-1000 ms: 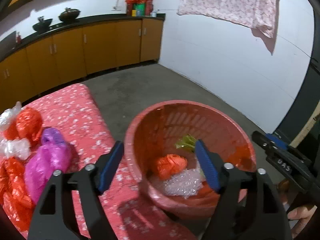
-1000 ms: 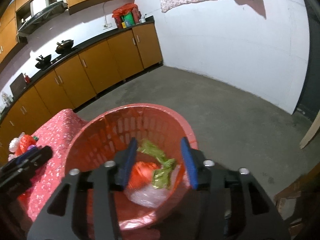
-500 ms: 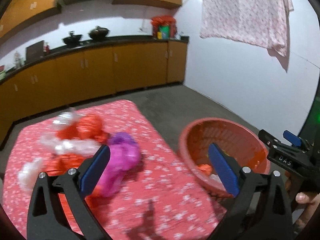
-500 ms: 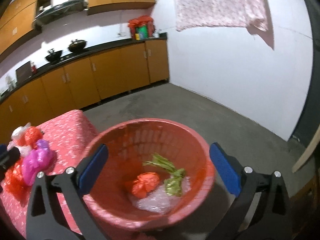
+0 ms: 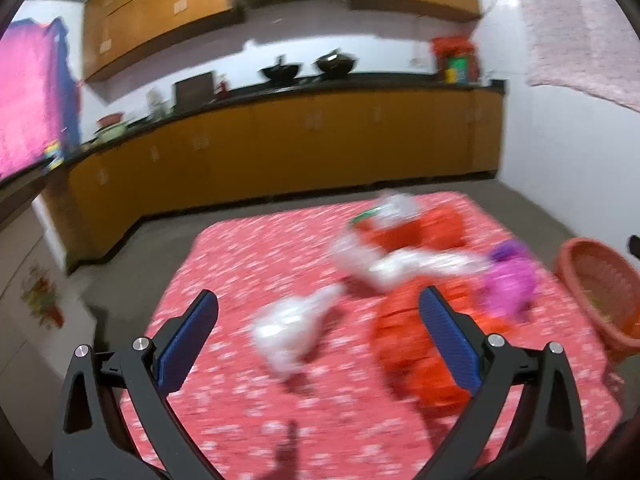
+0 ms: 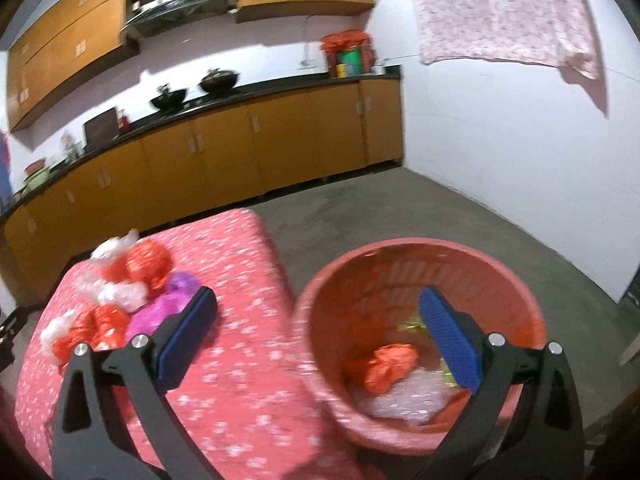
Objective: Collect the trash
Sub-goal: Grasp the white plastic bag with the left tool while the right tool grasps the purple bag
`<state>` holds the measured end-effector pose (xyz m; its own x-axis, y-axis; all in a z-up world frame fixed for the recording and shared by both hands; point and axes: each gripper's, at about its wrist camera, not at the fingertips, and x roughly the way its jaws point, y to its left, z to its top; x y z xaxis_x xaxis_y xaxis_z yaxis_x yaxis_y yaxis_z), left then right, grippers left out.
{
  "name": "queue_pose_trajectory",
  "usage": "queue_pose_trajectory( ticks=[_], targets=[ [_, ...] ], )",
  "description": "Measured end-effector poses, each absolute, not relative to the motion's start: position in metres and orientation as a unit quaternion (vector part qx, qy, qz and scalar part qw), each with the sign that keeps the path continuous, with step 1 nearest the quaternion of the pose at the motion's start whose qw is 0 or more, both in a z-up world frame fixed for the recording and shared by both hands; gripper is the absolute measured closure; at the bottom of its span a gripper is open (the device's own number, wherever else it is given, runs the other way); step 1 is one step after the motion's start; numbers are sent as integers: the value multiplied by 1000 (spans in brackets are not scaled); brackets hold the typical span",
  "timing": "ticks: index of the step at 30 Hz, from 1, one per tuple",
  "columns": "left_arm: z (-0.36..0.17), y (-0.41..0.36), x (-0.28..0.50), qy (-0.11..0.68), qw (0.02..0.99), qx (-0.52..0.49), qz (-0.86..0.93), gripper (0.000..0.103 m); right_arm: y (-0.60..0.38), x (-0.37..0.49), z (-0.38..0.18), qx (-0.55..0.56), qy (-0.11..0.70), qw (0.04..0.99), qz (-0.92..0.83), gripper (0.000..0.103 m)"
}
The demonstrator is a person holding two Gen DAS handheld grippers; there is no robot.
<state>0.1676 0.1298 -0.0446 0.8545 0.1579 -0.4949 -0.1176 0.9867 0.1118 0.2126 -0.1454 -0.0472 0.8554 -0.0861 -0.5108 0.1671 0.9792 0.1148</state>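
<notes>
Two tongs, both spread wide and empty. Our left tongs hang over the tabletop; a white crumpled bag lies just ahead between the pads, an orange bag at the right pad, the purple bag beyond, to the right. Our right tongs straddle the basket rim, trash already inside. We judge the left nearer the heap; blur hides the bags' long axes.

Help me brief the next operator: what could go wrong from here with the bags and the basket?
The crumpled bags lie bunched together, so the open left gripper might snag several or scatter them. The basket sits right at the table edge; a bump from the open right gripper could shift it.
</notes>
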Motion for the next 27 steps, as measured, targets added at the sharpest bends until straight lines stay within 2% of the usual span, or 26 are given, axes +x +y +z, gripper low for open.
queue_pose_trajectory(
  ticks=[9, 20, 22, 25, 27],
  targets=[
    [-78, 174, 190, 310, 946, -6, 99, 4, -75, 259, -64, 40, 289, 956, -18, 4],
    [-95, 164, 223, 344, 934, 7, 91, 4, -49, 313, -93, 49, 349, 936, -1, 5],
    [-98, 163, 226, 347, 933, 7, 93, 5, -46, 319, -98, 43, 355, 934, -3, 6],
    [-101, 165, 231, 353, 931, 0, 93, 14, -43, 326, -103, 32, 364, 931, 4, 13],
    [-104, 167, 234, 359, 928, -6, 94, 18, -42, 329, -105, 33, 368, 929, 7, 14]
  ],
)
